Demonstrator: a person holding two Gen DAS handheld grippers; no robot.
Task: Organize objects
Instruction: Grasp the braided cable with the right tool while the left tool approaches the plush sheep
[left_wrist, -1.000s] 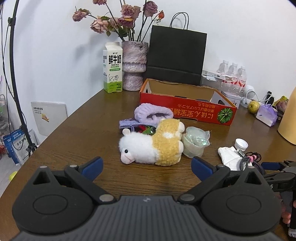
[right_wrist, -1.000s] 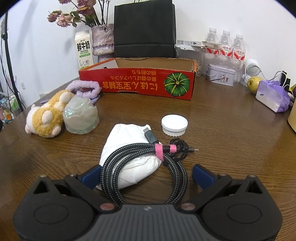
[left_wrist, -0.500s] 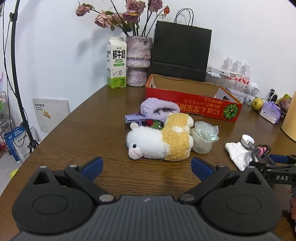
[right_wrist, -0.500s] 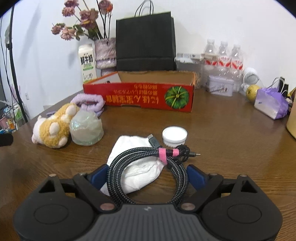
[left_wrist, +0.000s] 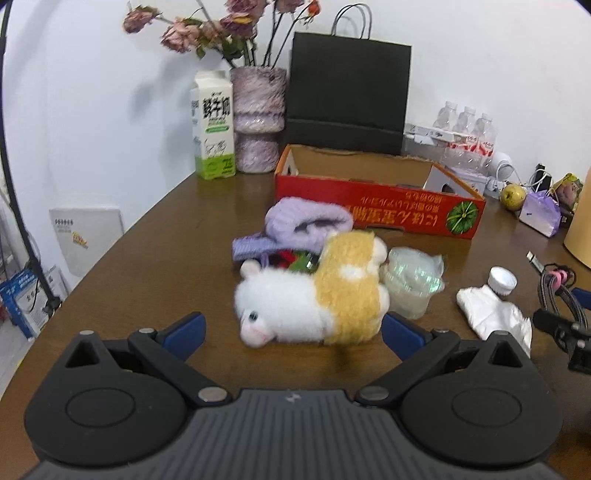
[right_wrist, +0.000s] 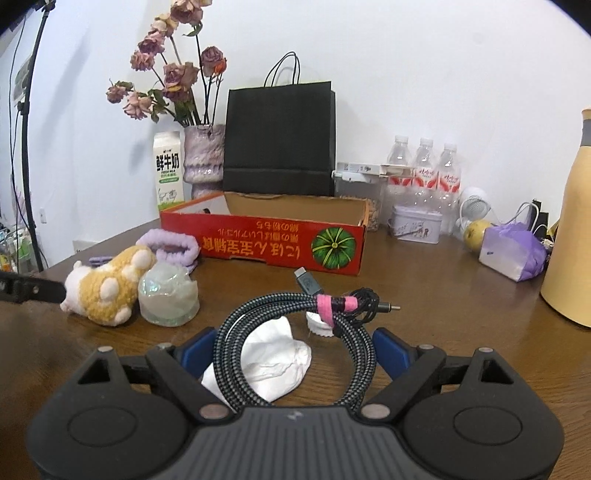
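Note:
My right gripper (right_wrist: 291, 345) is shut on a coiled braided cable (right_wrist: 295, 314) with a pink tie and holds it lifted above a crumpled white tissue (right_wrist: 275, 363) and a white cap (right_wrist: 317, 321). The cable also shows in the left wrist view (left_wrist: 557, 291). My left gripper (left_wrist: 291, 328) is open, its blue pads either side of a white and yellow plush sheep (left_wrist: 314, 299) lying on the table. A purple knitted band (left_wrist: 303, 225) and a clear plastic cup (left_wrist: 413, 288) lie beside the plush. An open red cardboard box (right_wrist: 266, 240) stands behind them.
At the back stand a milk carton (left_wrist: 213, 125), a vase of dried roses (left_wrist: 258, 122), a black paper bag (left_wrist: 347, 96) and water bottles (right_wrist: 424, 173). A tin (right_wrist: 415, 223), a yellow fruit (right_wrist: 474, 230), a purple pack (right_wrist: 513, 253) and a tall yellow jug (right_wrist: 570, 229) are at the right.
My right gripper closed on the cable and lifted it off the tissue. My left gripper moved forward, closer to the plush sheep.

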